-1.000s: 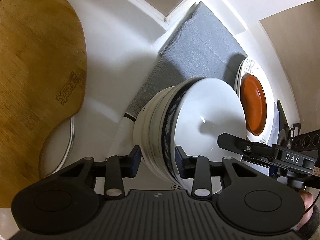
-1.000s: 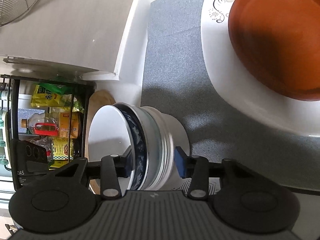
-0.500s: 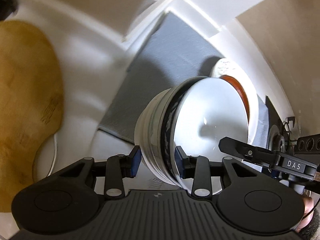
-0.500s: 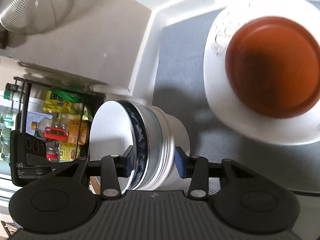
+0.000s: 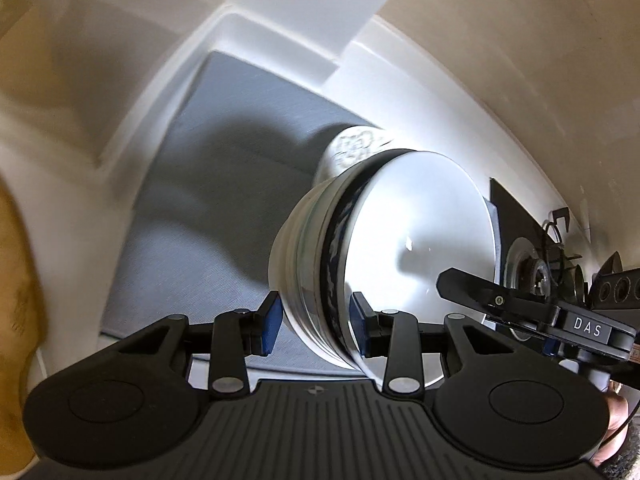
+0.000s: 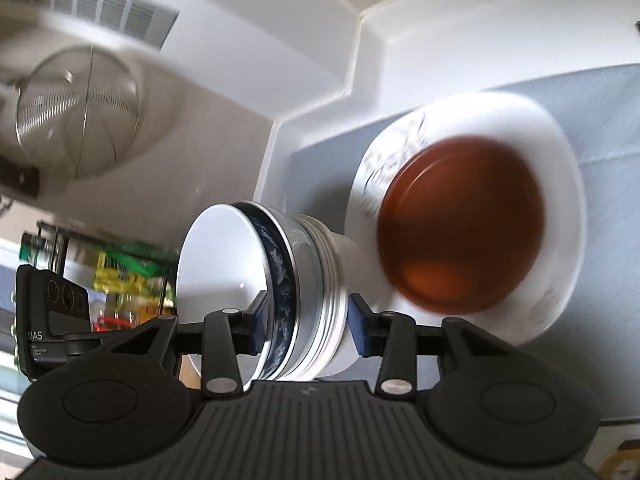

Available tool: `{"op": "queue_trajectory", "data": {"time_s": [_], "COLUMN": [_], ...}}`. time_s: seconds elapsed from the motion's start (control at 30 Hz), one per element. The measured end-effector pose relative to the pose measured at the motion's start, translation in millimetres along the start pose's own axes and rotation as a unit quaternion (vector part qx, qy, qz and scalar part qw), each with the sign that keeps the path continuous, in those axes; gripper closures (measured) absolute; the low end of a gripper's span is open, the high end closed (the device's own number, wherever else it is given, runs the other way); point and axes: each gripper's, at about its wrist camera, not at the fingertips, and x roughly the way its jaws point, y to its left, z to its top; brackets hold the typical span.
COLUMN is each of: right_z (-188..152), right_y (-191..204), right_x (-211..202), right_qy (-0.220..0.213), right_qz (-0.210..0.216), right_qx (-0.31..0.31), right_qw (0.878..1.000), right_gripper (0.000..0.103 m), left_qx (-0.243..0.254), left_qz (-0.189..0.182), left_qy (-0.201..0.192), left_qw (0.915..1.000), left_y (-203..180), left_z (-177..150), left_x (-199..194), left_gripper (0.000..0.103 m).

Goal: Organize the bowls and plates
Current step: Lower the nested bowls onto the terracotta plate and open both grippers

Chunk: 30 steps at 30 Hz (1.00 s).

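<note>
A stack of nested bowls (image 5: 400, 256), white with one blue-patterned rim, hangs tilted in the air above the grey mat (image 5: 208, 184). My left gripper (image 5: 314, 322) is shut on the rims at one side of the stack. My right gripper (image 6: 308, 324) is shut on the rims of the same stack of bowls (image 6: 224, 264) from the opposite side. On the mat lies a brown plate (image 6: 460, 224) on top of a white flowered plate (image 6: 560, 160), just beyond the stack. In the left wrist view only a piece of the white flowered plate (image 5: 352, 148) shows behind the bowls.
White counter walls and a corner step close in the mat at the back. A wire strainer (image 6: 80, 112) hangs at upper left. A rack with bottles and packets (image 6: 132, 276) stands behind the bowls. A stove burner (image 5: 528, 272) lies to the right, a wooden board (image 5: 16, 280) to the left.
Both grippers have risen with the bowl stack and carried it over the mat toward the plates. The wooden board has slid out to the left edge. Both grips are unchanged.
</note>
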Motion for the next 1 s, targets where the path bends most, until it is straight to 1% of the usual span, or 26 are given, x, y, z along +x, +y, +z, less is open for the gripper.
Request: {"op": "queue_trajectory", "data": {"time_s": [0.17,0.3,0.43,0.5,0.7,0.8,0.97,1.0], "right_z": [19,32,43,45,47,44,37,36], "right_y": [-15,-30,-51,-61,-78,-86,-97,-99], "right_x": [-13,-19,-22,-22,-15,-9,0,0], "right_qy": [-0.019,-0.029,-0.043,-0.044,-0.035,-0.03,-0.019,-0.022], "right_qz": [-0.005,-0.016,-0.008,-0.009,-0.019,-0.019,-0.018,-0.014], "right_qx": [0.0,-0.007,0.005,0.011,0.015,0.015,0.011,0.009], "right_qw": [1.0,0.999,0.999,0.999,0.999,0.999,1.0,1.0], "right_gripper": [0.058,0.058,0.058,0.058,0.058,0.058,0.058,0.059], "left_qx": [-0.002,0.005,0.015,0.02,0.009,0.021,0.022,0.023], "left_qz": [-0.012,-0.008,-0.009,-0.006,-0.004,0.007,0.017,0.019], "left_qy": [-0.004,-0.005,-0.013,-0.019,-0.002,-0.012,-0.016,-0.017], "left_qw": [0.9999,0.9999,0.9998,0.9996,1.0,0.9997,0.9995,0.9994], "left_y": [-15,-36,-51,-59,-62,-65,-61,-60], "left_z": [18,28,35,36,37,33,27,26], "left_x": [15,33,45,52,76,83,92,94], "left_gripper": [0.064,0.065,0.064,0.064,0.064,0.064,0.064,0.064]}}
